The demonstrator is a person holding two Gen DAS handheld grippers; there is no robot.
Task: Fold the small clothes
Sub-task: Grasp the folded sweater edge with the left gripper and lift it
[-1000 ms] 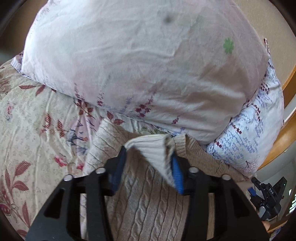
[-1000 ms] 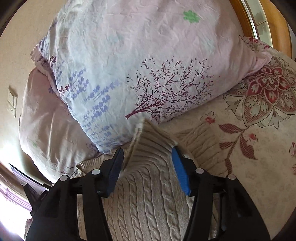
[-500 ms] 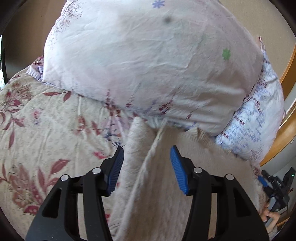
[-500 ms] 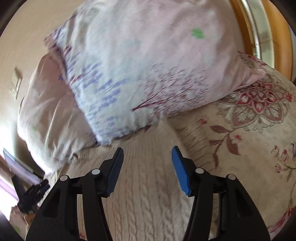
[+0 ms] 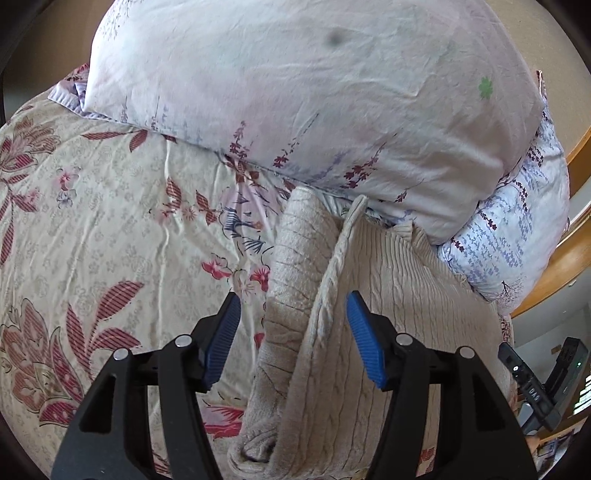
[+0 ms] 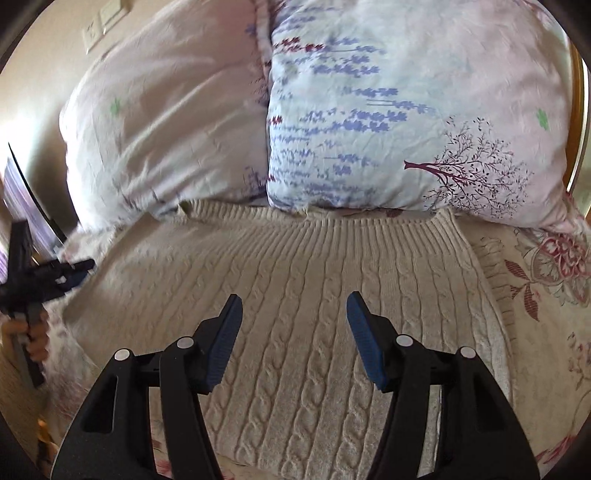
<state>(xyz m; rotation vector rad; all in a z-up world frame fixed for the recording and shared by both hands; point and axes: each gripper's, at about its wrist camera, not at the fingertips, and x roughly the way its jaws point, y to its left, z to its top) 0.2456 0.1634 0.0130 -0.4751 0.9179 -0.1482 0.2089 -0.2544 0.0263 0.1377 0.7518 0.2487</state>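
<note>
A cream cable-knit sweater (image 6: 295, 295) lies folded on the floral bedspread, its ribbed hem edge against the pillows. In the left wrist view the sweater (image 5: 388, 314) shows a folded sleeve (image 5: 295, 266) along its left side. My left gripper (image 5: 293, 332) is open and empty, hovering above that left edge. My right gripper (image 6: 293, 332) is open and empty above the sweater's middle. The left gripper (image 6: 44, 280) also shows at the far left of the right wrist view.
Two large floral pillows (image 5: 314, 92) (image 6: 406, 110) lie just behind the sweater. The floral bedspread (image 5: 92, 240) spreads to the left and to the right (image 6: 546, 288). A wooden bed frame (image 5: 569, 266) runs at the right. A wall switch (image 6: 103, 22) sits behind.
Both grippers let go of the sweater and drew back from it. The sweater now lies flat against the pillows. The right wrist view has swung left.
</note>
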